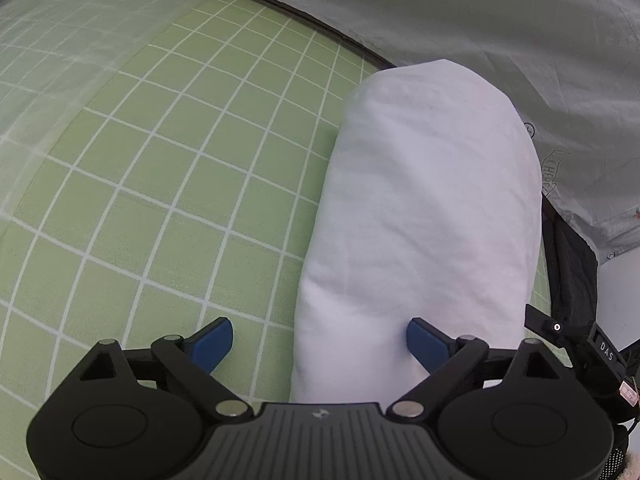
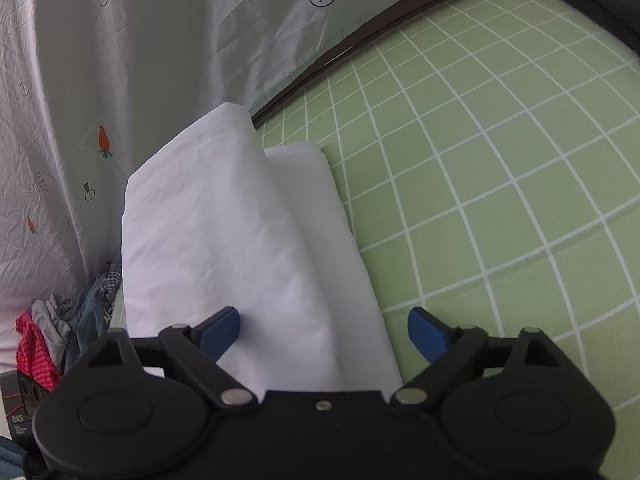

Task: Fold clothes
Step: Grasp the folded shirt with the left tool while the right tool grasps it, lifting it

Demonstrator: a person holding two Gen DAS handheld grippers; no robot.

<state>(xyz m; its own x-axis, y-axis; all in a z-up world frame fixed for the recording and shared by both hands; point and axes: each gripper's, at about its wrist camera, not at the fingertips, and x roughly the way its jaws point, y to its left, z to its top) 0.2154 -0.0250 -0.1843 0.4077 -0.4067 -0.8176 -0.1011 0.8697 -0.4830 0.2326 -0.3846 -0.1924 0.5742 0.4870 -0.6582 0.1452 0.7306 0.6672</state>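
Nearest your left lens sits the left gripper [image 1: 320, 344], its black linkage filling the lower edge of the view. Note that its jaws stand wide apart and clamp nothing. One blue pad [image 1: 426, 344] lies against the near end of the white garment [image 1: 420, 220]; the other blue pad hangs over the green mat [image 1: 160, 200], clear of the cloth. Whether the first pad presses the fabric or only overlaps it in view cannot be told.

Take the garment as your landmark. It lies folded into a long, narrow bundle on the mat, running away from the gripper toward the mat's dark far edge. White grid lines cover the mat on the open side of the garment. On the other side, a pale printed sheet [image 1: 520, 40] rises behind it, marked with small circle symbols.

Nearest your right lens sits the right gripper [image 2: 324, 334], likewise spread wide and gripping nothing. The garment [image 2: 224, 240] passes between its pads without either pad closing on it. From this side you see two layers: a thicker upper fold, and a flatter lower layer [image 2: 316, 208] showing beside it toward the mat [image 2: 500, 200]. The printed sheet [image 2: 120, 60] hangs on the garment's far side, with carrot prints. A heap of mixed clothes [image 2: 60, 320], red and blue among them, lies beside the garment's near end, next to the sheet.
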